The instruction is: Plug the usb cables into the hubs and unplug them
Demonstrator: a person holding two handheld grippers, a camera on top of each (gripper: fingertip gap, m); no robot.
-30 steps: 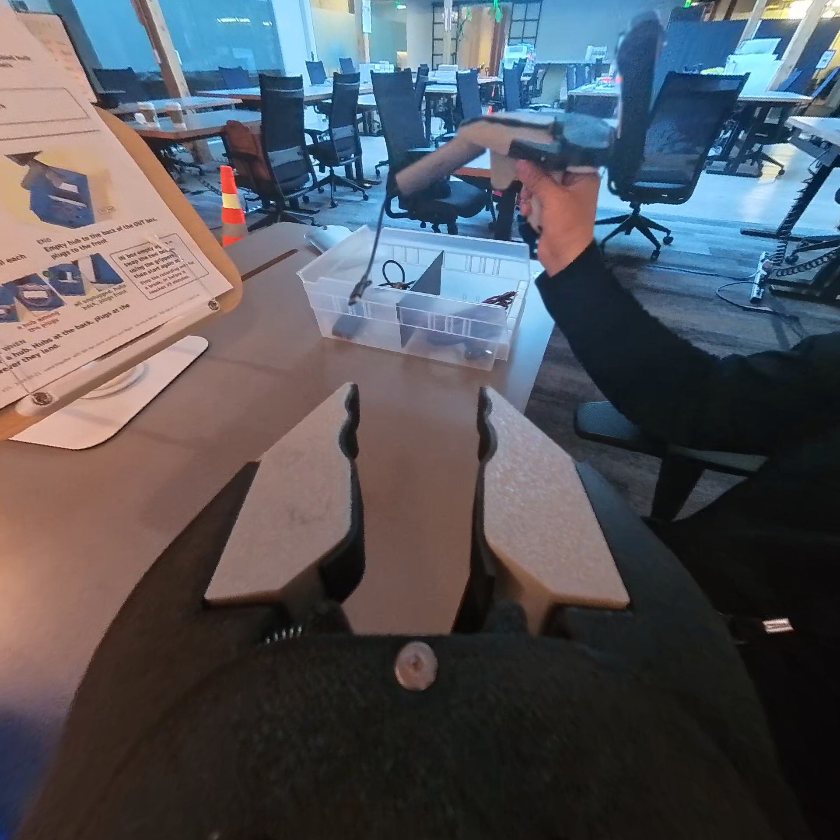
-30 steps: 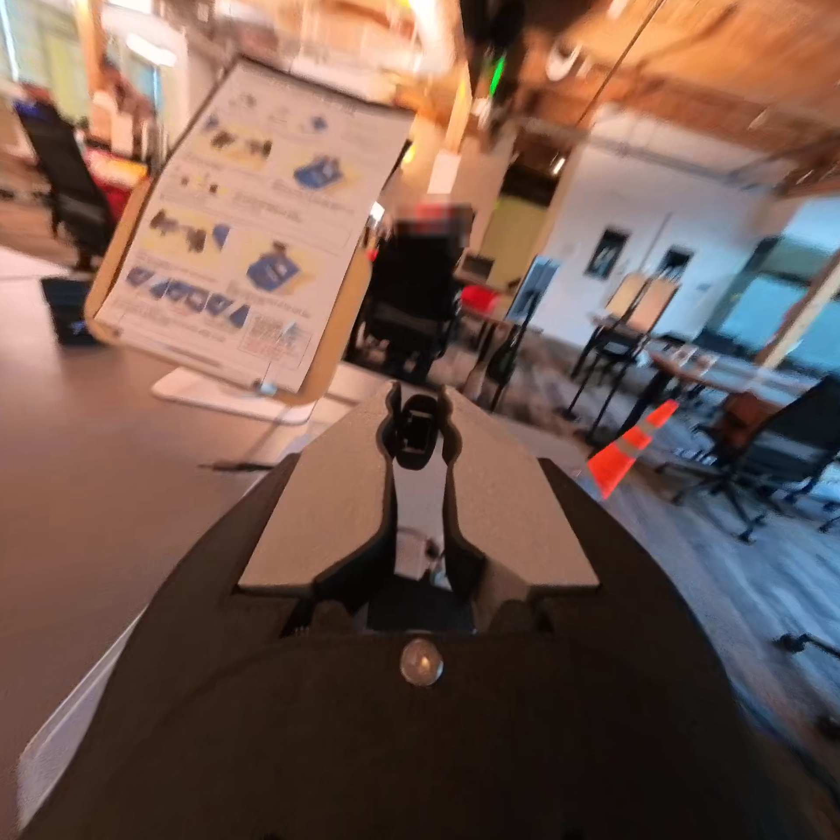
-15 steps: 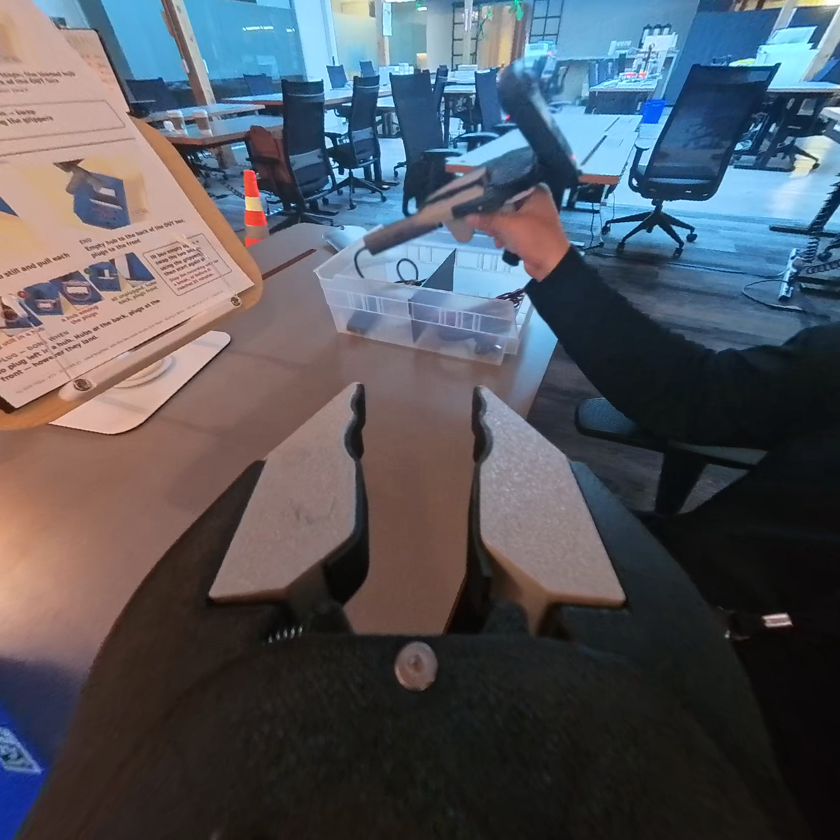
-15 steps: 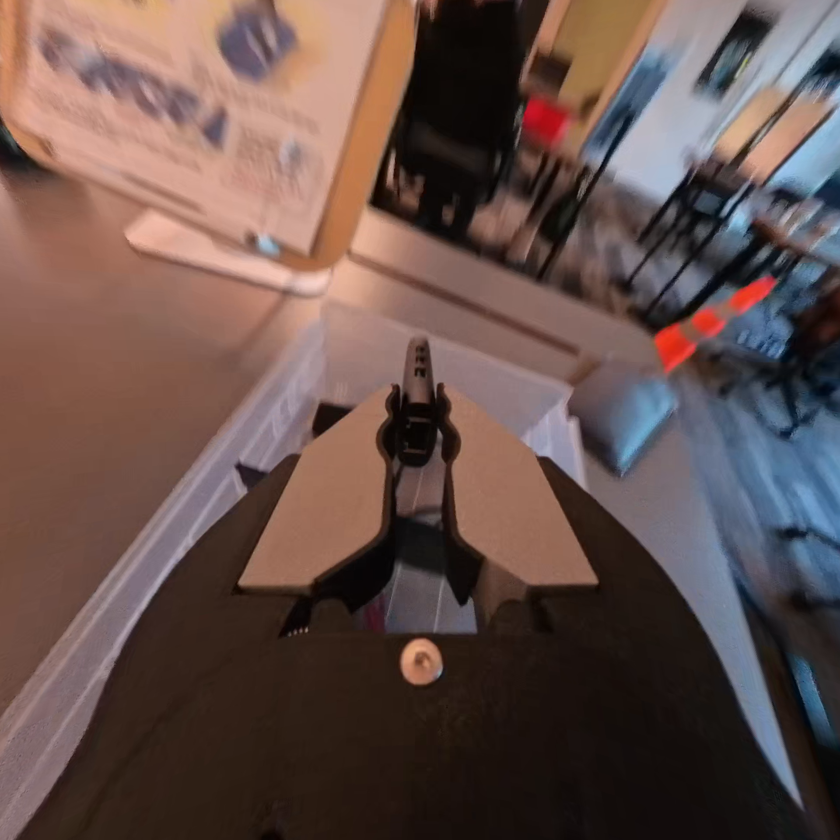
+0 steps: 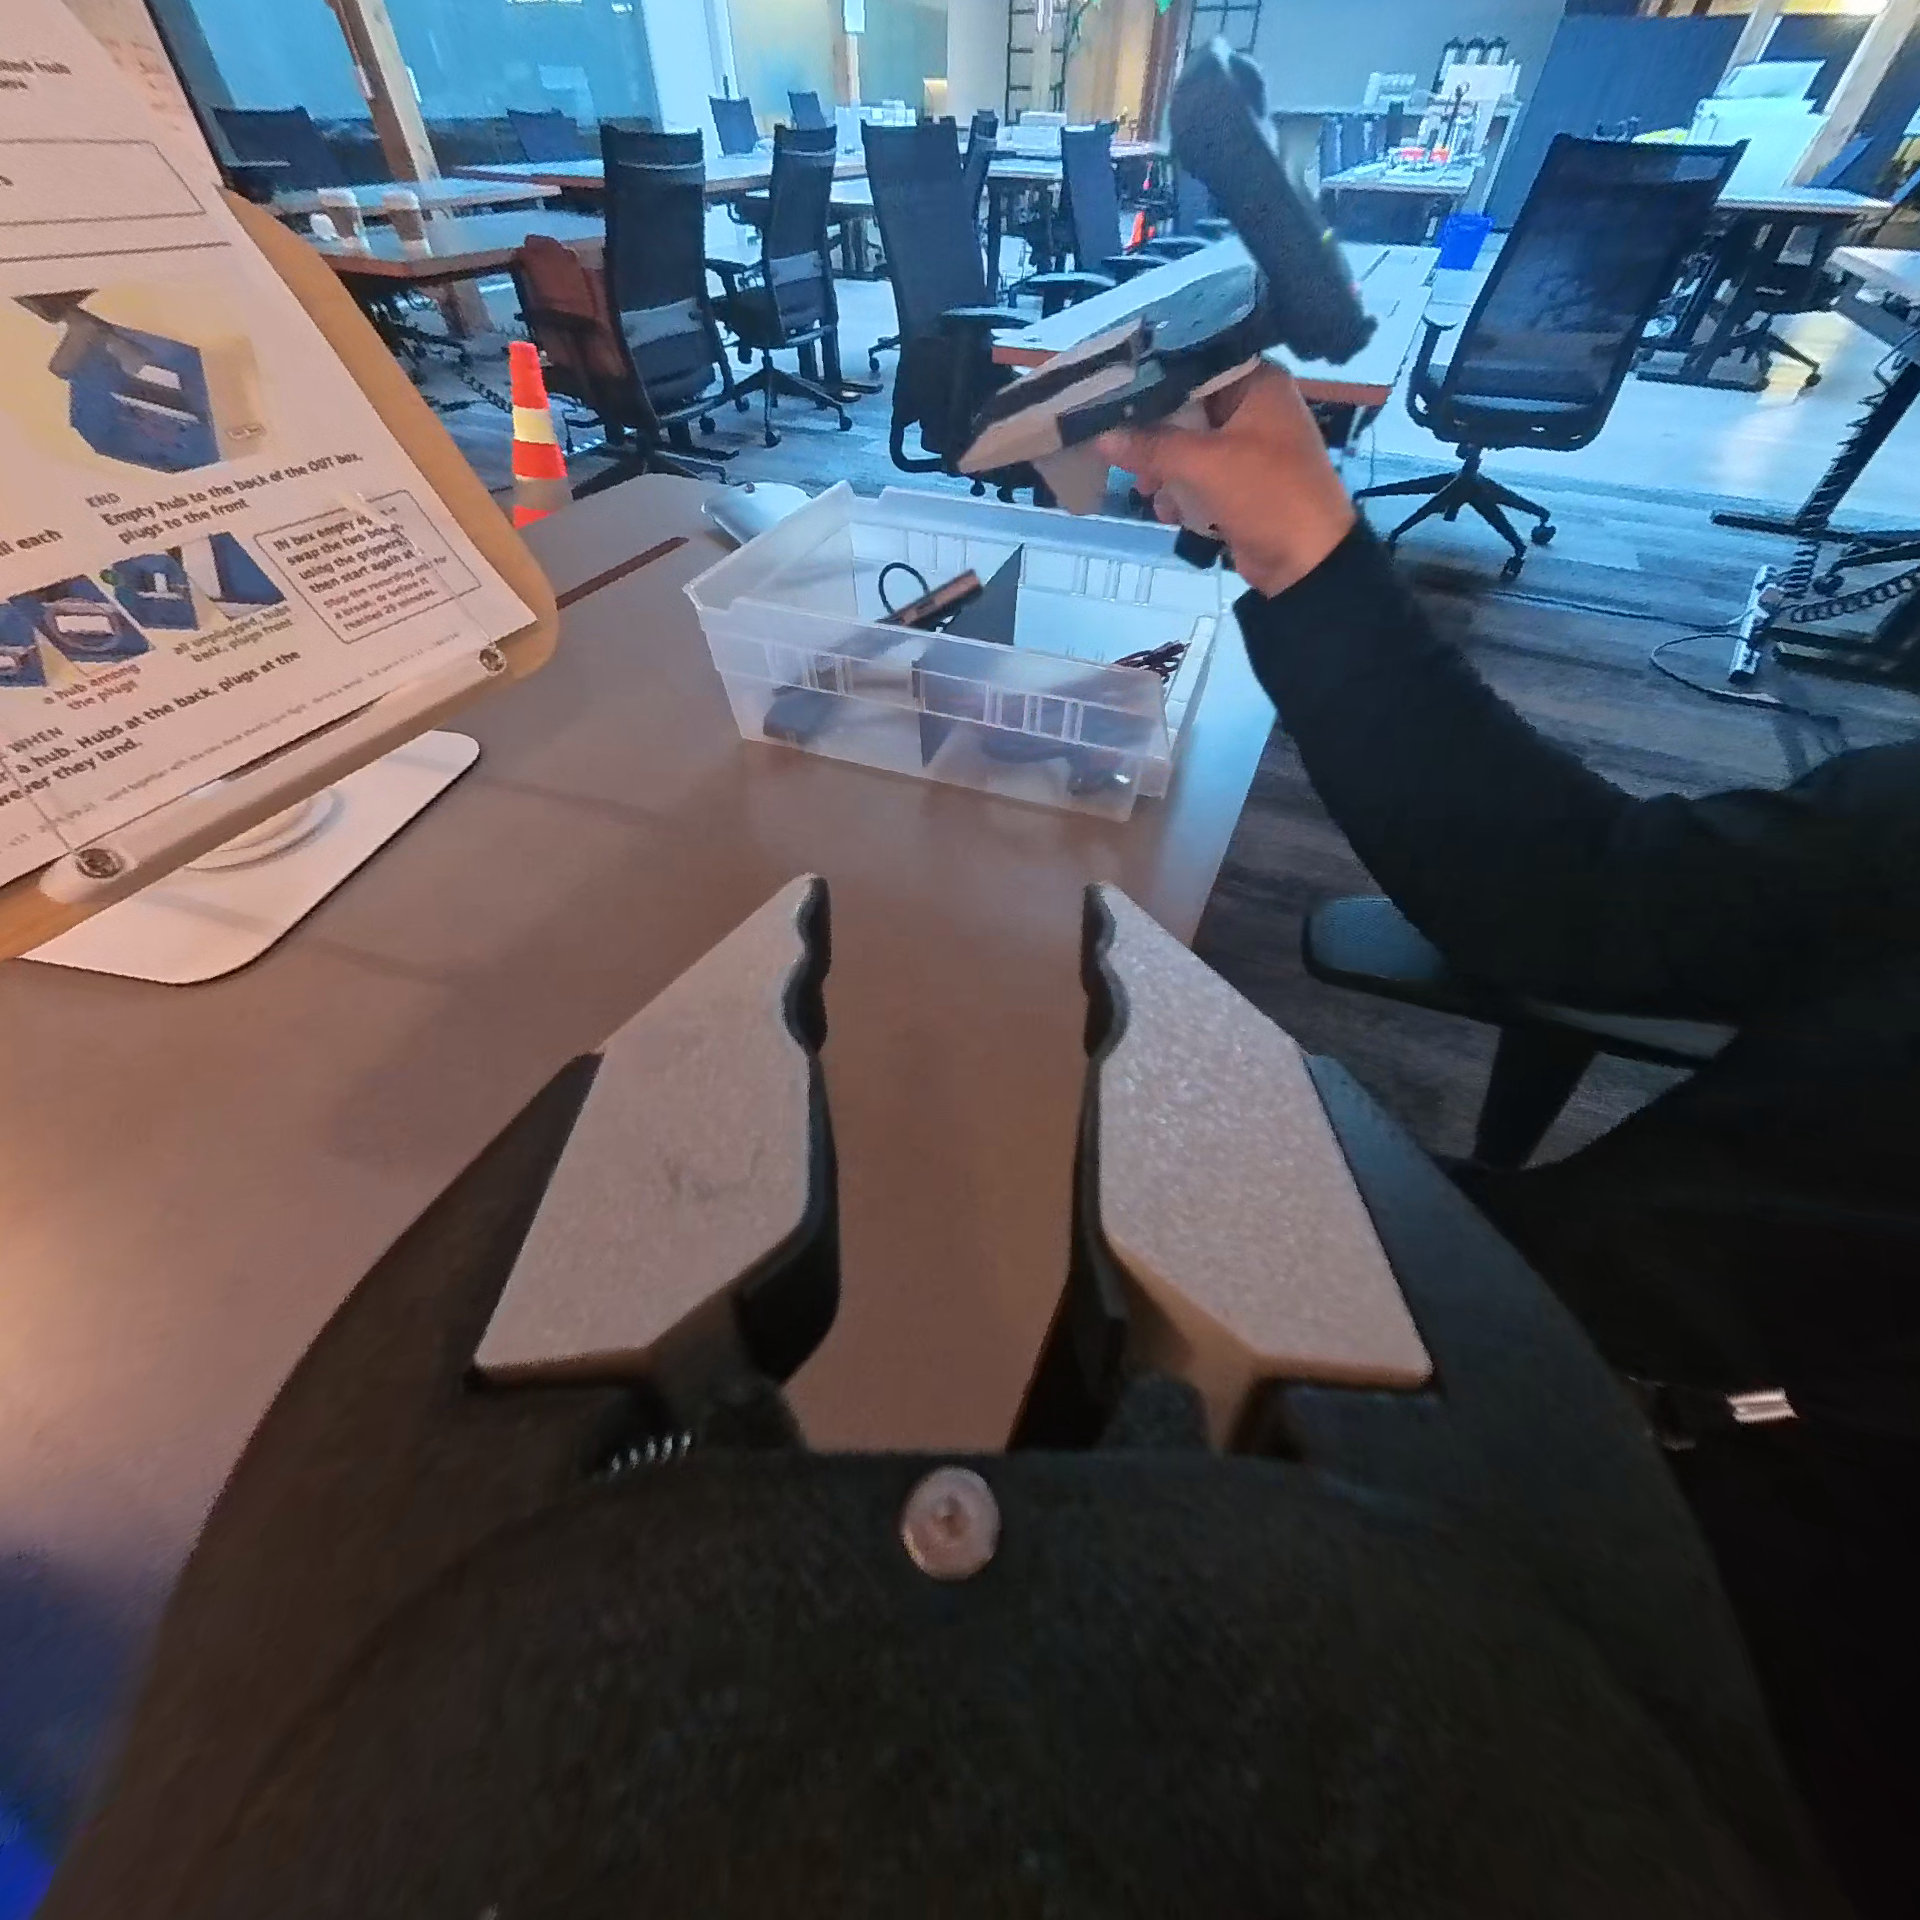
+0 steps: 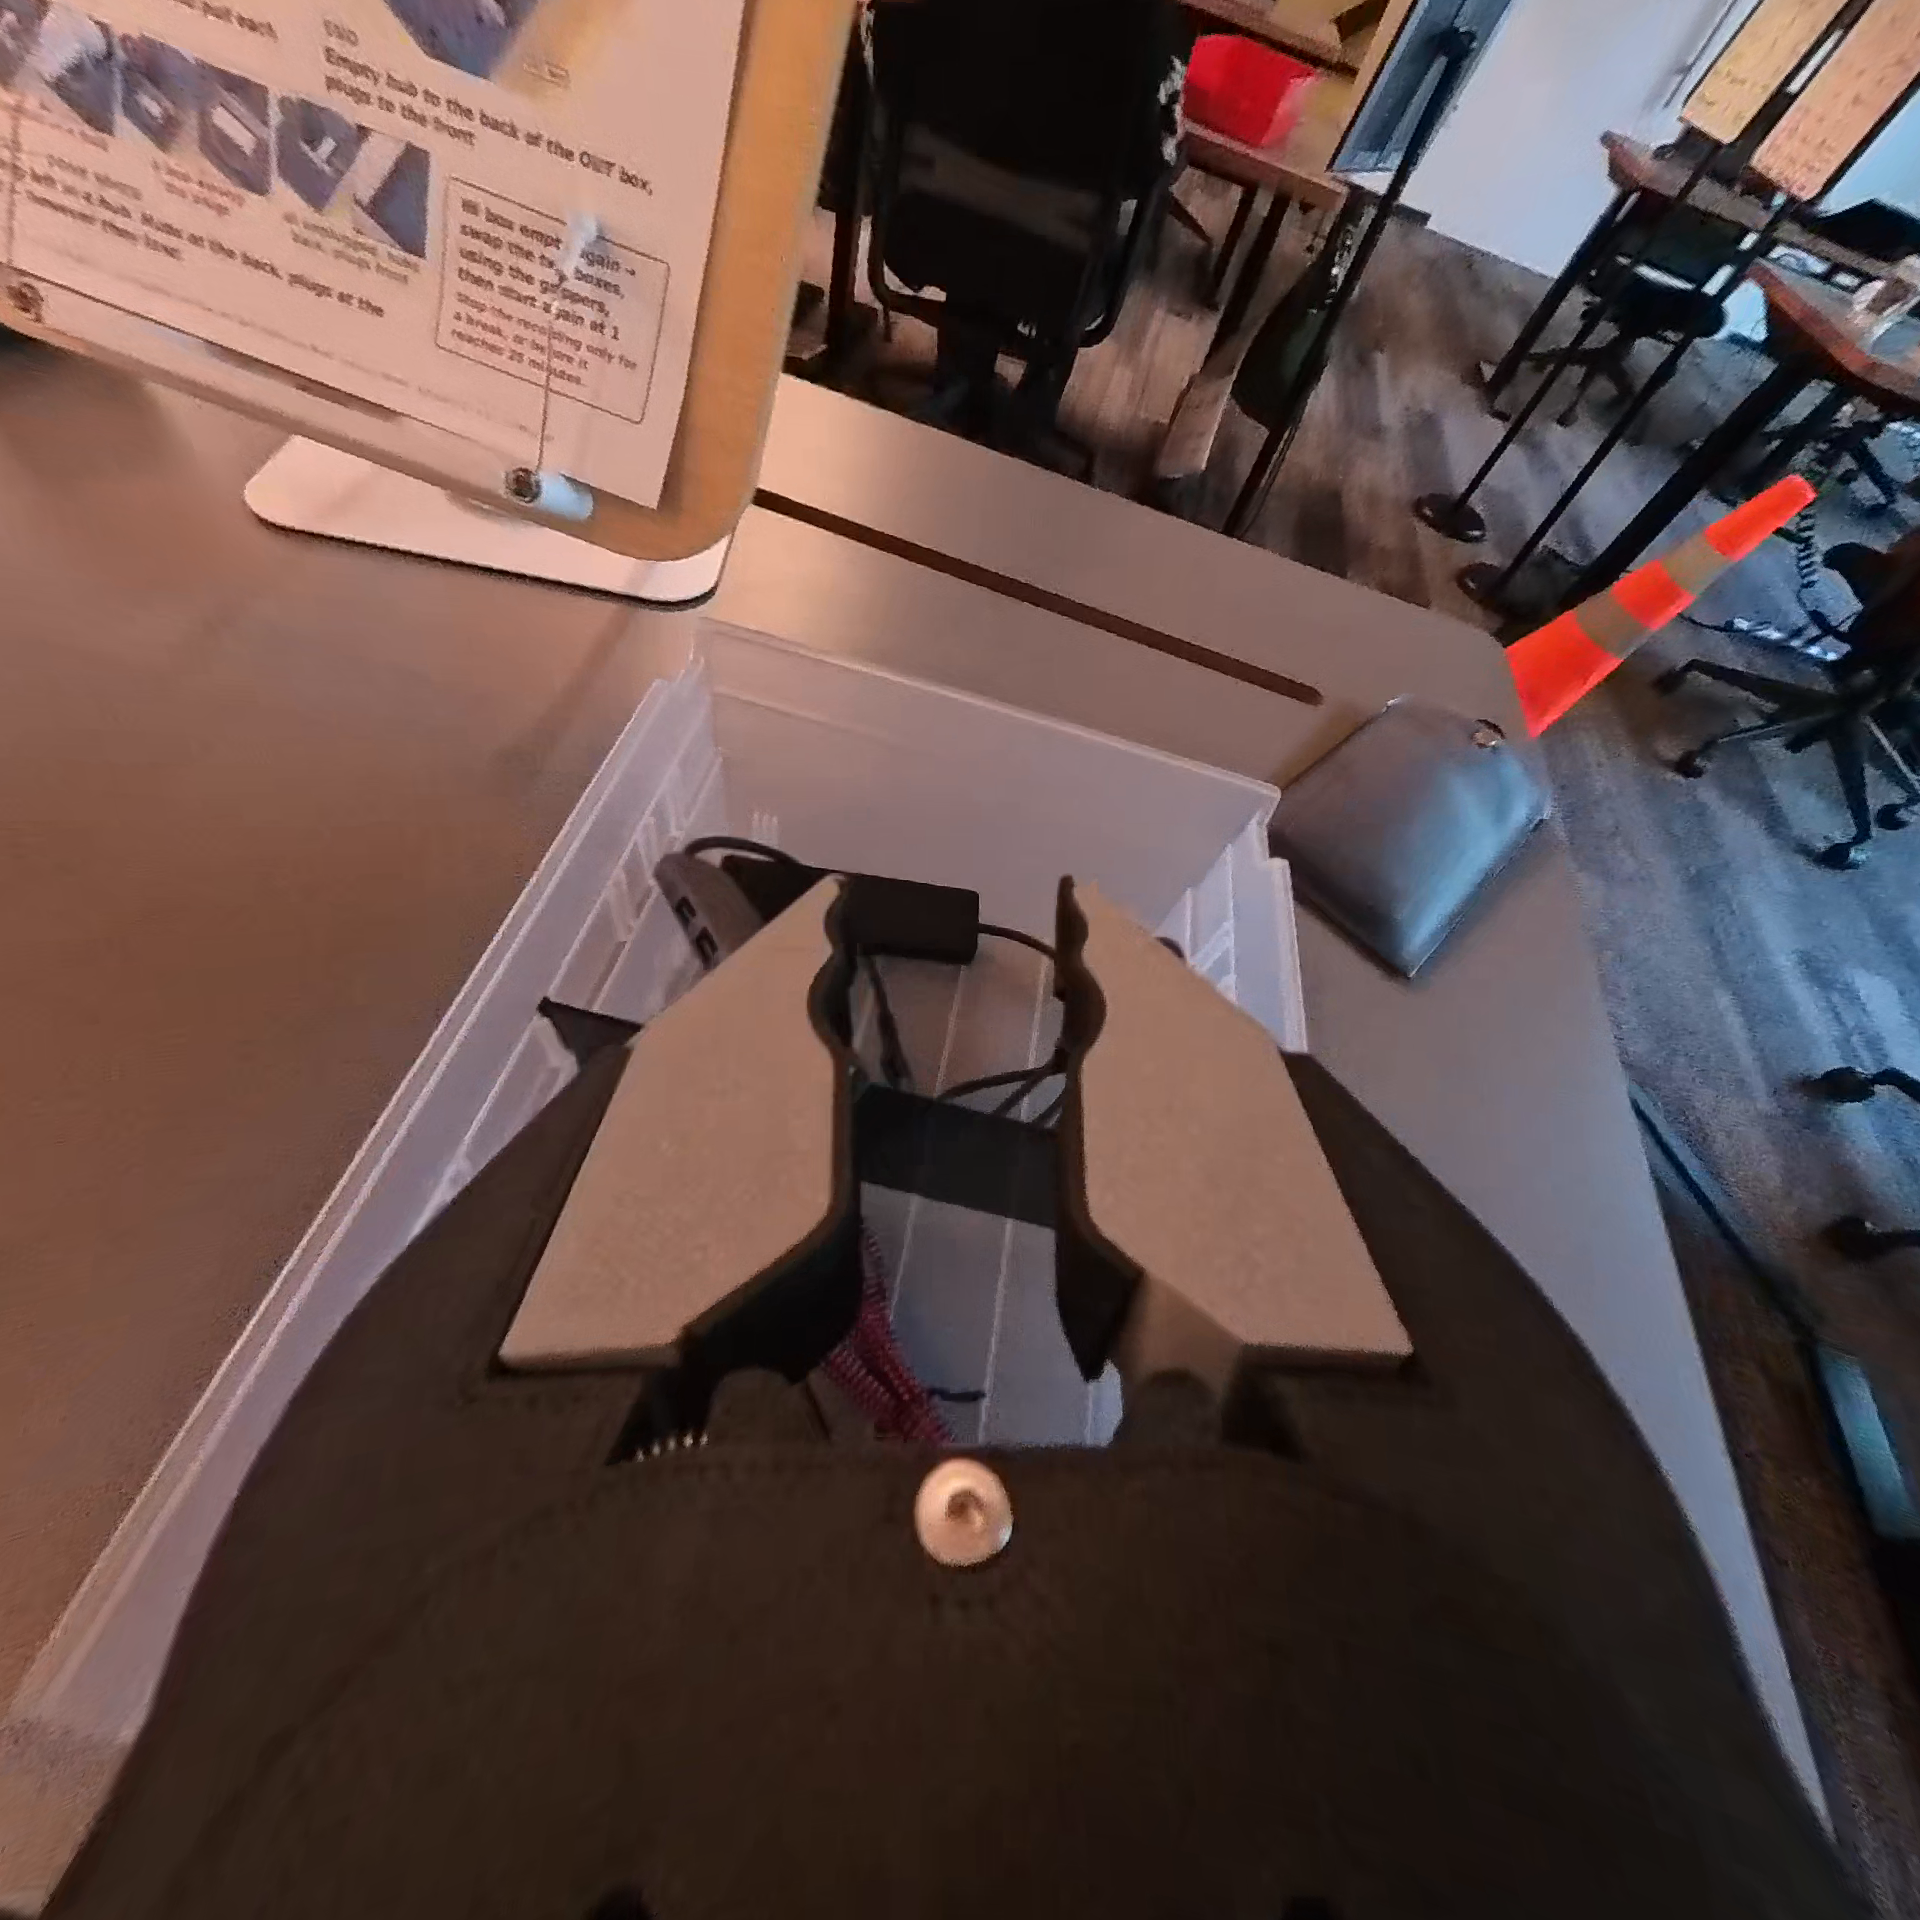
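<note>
My right gripper (image 6: 948, 940) hangs parted and empty over the clear bin (image 6: 997, 743); beyond its fingertips a black hub (image 6: 909, 920) lies crosswise. My left gripper (image 5: 956, 961) gapes, empty, above the table (image 5: 260, 1091).

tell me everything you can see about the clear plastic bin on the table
The clear plastic bin is a shallow, translucent, open-topped rectangular tray with ribbed walls, standing flat near the brown table's far right corner. A dark divider splits it into compartments. One holds a black hub and dark cables; a red braided cable lies in another. The open right gripper hovers above it.
</note>
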